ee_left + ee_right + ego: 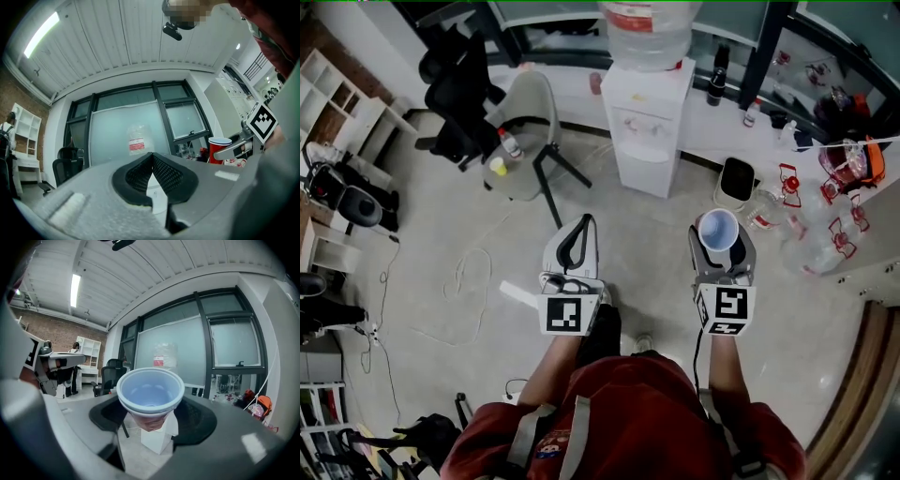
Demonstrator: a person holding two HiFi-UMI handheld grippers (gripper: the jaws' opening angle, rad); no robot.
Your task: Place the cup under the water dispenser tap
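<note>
Red plastic cup (718,230), upright for filling, sits clamped in the right gripper (724,253) — far white water dispenser (647,122) ahead — left gripper (577,234) clenched empty.

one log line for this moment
right gripper: shut on cup, upright | left gripper: shut, empty | dispenser: ahead, cup not yet under it

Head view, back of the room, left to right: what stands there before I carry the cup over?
From the left: black office chair → grey chair → water dispenser → small bin.
</note>
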